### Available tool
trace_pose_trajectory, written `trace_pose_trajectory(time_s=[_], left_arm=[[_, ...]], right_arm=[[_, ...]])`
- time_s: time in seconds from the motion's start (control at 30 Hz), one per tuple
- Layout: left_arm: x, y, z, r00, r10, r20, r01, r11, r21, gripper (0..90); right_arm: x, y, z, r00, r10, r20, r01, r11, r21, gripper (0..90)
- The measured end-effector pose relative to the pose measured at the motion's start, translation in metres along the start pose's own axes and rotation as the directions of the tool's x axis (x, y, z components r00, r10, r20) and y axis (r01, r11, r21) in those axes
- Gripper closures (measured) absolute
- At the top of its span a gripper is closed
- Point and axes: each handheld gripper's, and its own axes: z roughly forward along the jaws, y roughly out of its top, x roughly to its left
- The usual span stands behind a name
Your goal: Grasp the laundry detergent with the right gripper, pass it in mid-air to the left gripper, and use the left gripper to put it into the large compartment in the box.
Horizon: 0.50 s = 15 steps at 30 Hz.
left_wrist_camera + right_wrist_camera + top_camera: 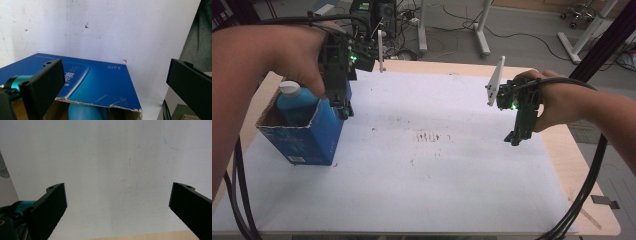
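A blue carton (pixel 307 140) with a torn-open top stands on the left of the white sheet (pixel 437 165). A blue bottle (pixel 294 102) with a white cap stands inside it. My left gripper (pixel 346 111) points down at the carton's right rim, open. In the left gripper view the carton's blue side (pixel 100 82) and the bottle (pixel 85 112) lie between the wide jaws of that gripper (pixel 116 67), and neither pad touches them. My right gripper (pixel 515 139) hangs over the sheet at the right, open. Bare white paper is all that lies between its jaws (pixel 117 192).
The sheet covers most of a wooden table; bare wood (pixel 577 165) shows along the right edge. Black cables trail past the left (pixel 237 200) and right (pixel 587 190) table corners. Behind the far edge stand electronic gear (pixel 372 15) and white frame legs (pixel 482 35).
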Motion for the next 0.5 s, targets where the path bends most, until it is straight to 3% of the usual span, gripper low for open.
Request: trace_pose_trajectory(time_s=[0.13, 0.5], left_arm=[[-0.004, -0.001, -0.002, 0.9998, 0.013, -0.015, -0.013, 0.9999, -0.002, 1.7], [0.000, -0.001, -0.003, 0.9996, 0.009, -0.028, -0.009, 0.9998, -0.019, 1.7]], right_arm=[[0.004, 0.006, -0.007, 1.0000, 0.007, 0.007, -0.007, 1.000, -0.026, 0.6], [0.004, 0.010, -0.018, 0.9994, 0.026, 0.024, -0.025, 0.999, -0.032, 0.6]])
